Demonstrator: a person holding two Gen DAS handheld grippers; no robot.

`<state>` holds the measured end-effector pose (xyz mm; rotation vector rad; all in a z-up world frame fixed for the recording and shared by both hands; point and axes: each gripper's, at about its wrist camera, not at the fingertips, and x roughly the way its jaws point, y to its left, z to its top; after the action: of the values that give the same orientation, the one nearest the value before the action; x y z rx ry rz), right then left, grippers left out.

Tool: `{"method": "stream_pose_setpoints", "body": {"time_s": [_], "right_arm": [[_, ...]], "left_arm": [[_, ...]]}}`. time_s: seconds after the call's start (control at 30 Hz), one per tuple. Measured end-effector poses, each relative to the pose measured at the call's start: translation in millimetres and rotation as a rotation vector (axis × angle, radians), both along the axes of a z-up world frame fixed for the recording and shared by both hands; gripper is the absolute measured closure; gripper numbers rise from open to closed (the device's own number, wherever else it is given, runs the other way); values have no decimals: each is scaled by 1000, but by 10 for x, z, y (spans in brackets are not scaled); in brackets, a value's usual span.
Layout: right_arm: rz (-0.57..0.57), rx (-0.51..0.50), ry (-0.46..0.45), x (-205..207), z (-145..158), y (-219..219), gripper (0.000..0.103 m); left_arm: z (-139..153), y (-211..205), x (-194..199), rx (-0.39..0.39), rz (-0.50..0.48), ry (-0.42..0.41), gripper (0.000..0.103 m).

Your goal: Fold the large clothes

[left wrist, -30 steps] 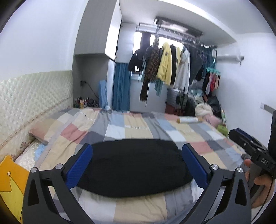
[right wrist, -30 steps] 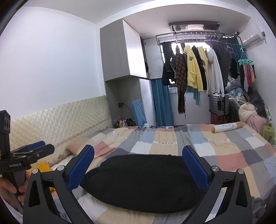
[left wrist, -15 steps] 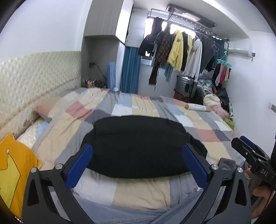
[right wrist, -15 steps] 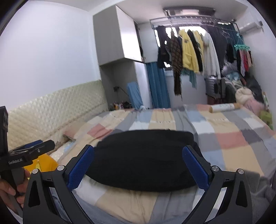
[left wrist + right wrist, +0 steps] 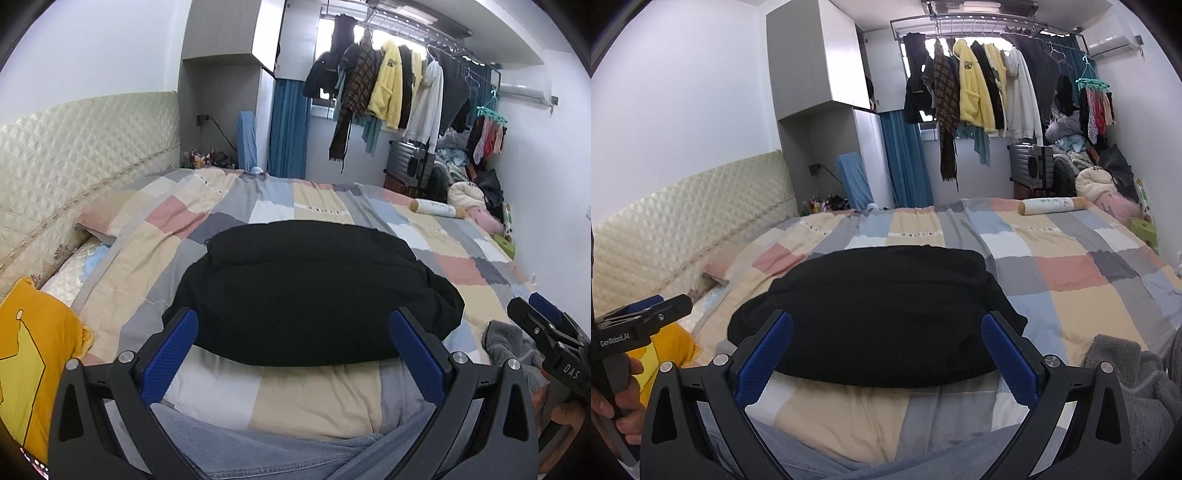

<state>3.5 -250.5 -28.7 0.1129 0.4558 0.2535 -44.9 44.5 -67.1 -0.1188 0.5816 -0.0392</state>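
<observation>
Both tools lower vs 1s ago, wide open, empty, over black garment (image 5: pixel 314 291).

Both views look forward along their tongs, low over the near edge of the bed (image 5: pixel 229 258), facing the hanging clothes (image 5: pixel 971 96) at the far wall. Each sits close to the black garment (image 5: pixel 310 291), which both share; the left view stands left of it, the right view right.

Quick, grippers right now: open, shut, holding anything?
Left gripper: open, holding nothing, above the black garment.
Right gripper: open, holding nothing, above the same garment.
</observation>
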Motion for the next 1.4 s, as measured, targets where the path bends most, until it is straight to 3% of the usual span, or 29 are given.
{"method": "stream_pose_setpoints", "body": {"time_s": [1.4], "right_arm": [[-32, -13, 50, 42, -100, -17, 0]], "left_arm": [[-90, -14, 53, 14, 12, 52, 0]]}}
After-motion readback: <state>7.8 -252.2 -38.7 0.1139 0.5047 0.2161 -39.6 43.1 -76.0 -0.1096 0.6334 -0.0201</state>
